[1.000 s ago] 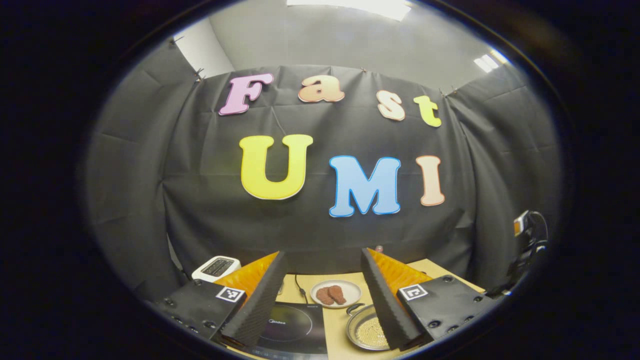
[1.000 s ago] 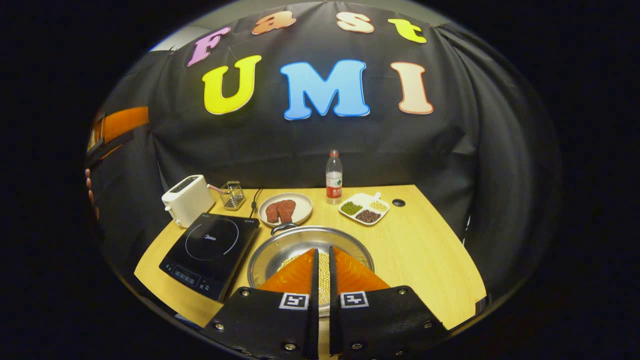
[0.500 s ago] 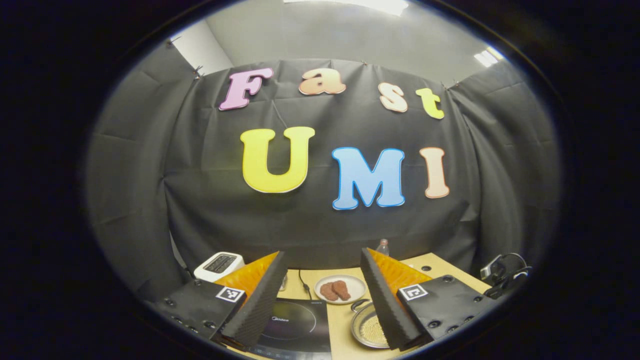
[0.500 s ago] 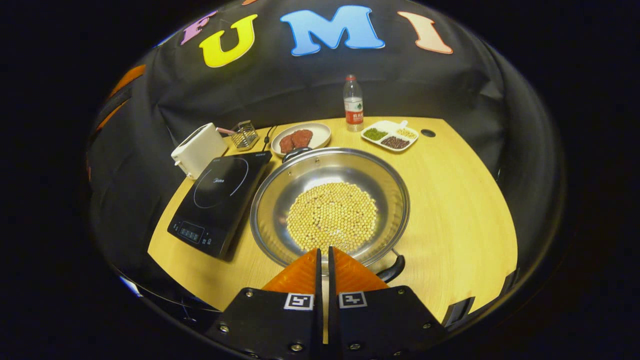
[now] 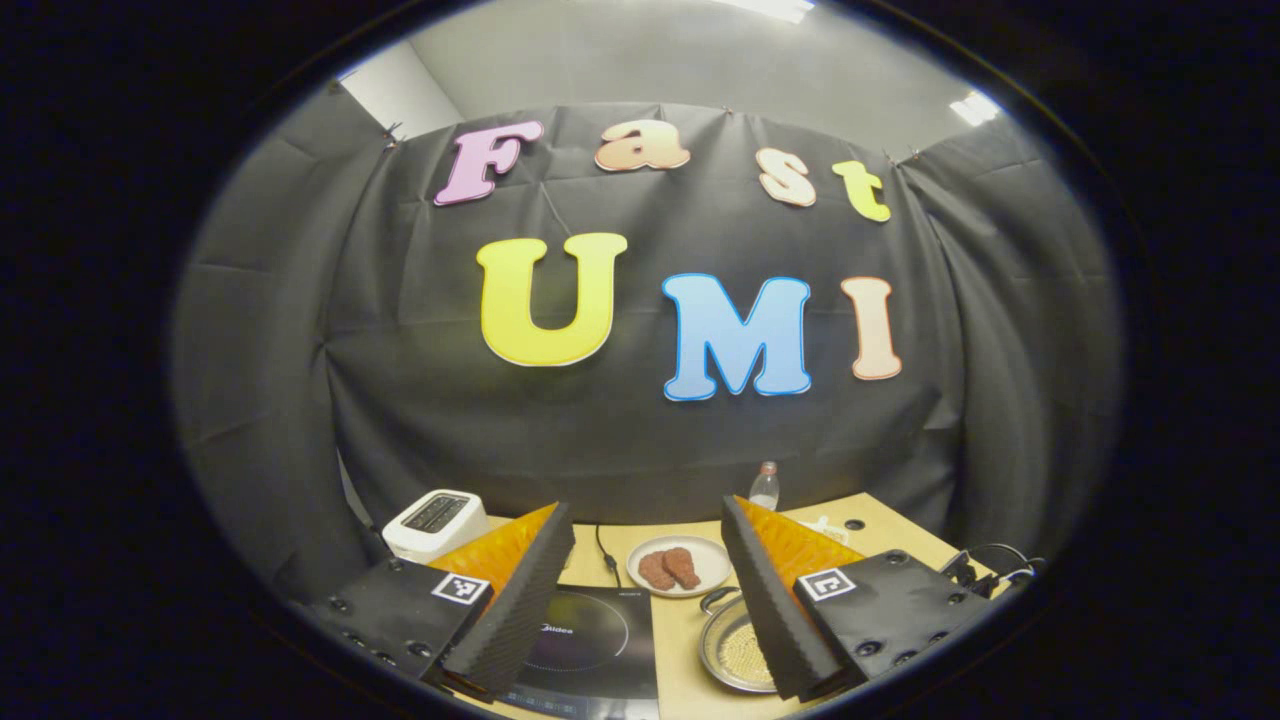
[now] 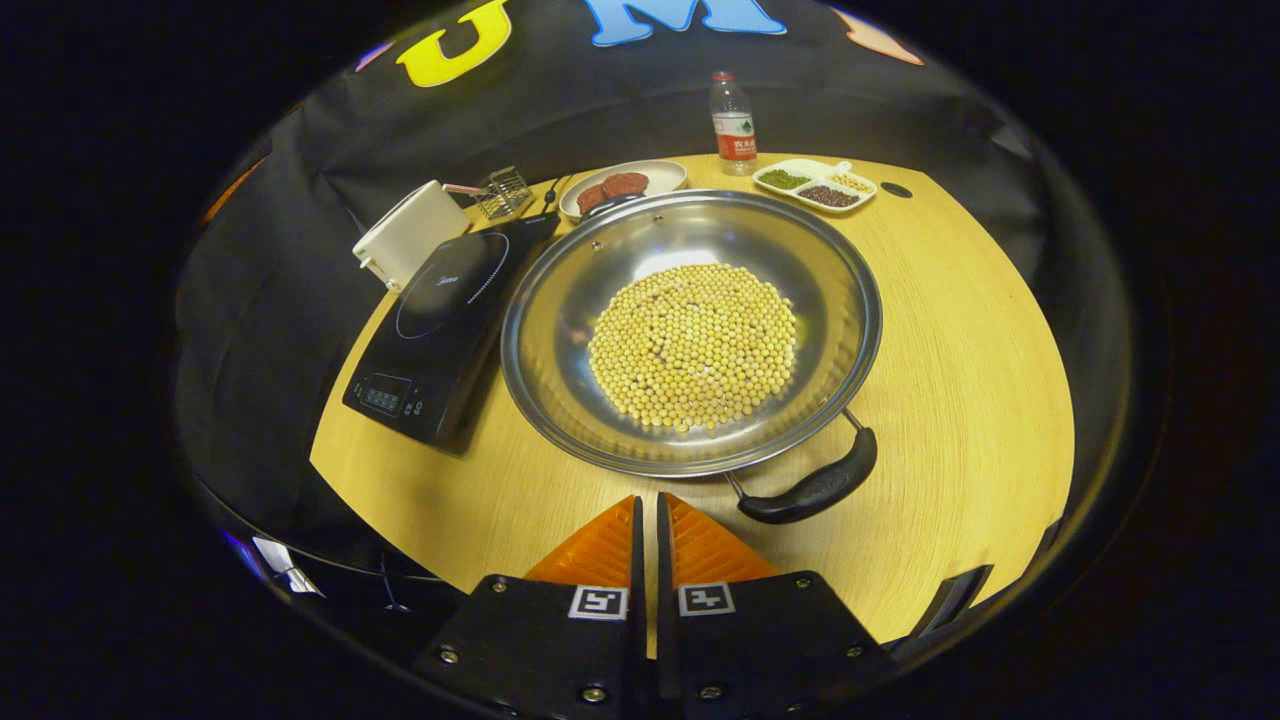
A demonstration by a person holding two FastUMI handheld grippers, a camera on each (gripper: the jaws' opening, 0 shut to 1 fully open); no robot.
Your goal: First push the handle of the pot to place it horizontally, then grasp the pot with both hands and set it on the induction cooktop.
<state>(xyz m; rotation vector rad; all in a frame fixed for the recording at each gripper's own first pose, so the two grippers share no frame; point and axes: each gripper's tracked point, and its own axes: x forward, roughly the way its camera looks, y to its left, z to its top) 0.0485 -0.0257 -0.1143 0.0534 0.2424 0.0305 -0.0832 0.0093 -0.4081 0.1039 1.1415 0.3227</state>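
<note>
On the wooden desk (image 6: 960,330), near its front edge, the steel pot (image 6: 560,300) sits with a flat layer of soybeans (image 6: 693,345) in its bowl. Its near black handle (image 6: 815,490) points toward the front right corner of the desk, and the far handle (image 6: 612,204) reaches toward the plate of meat (image 6: 660,172) at the back edge. Just beside the pot's left rim lies the black induction cooktop (image 6: 440,310), nothing on its glass. Behind the cooktop, at the back left corner, stands a white toaster (image 6: 410,232) with a small wire rack (image 6: 503,190) next to it. A water bottle (image 6: 733,112) and a divided dish of beans (image 6: 815,185) occupy the back edge.

The right gripper (image 6: 647,520) hovers over the front edge, short of the pot, its orange fingers closed together with only a sliver between them. The left gripper (image 5: 648,560) is raised and level, jaws spread wide and holding nothing, the cooktop and plate seen between its fingers.
</note>
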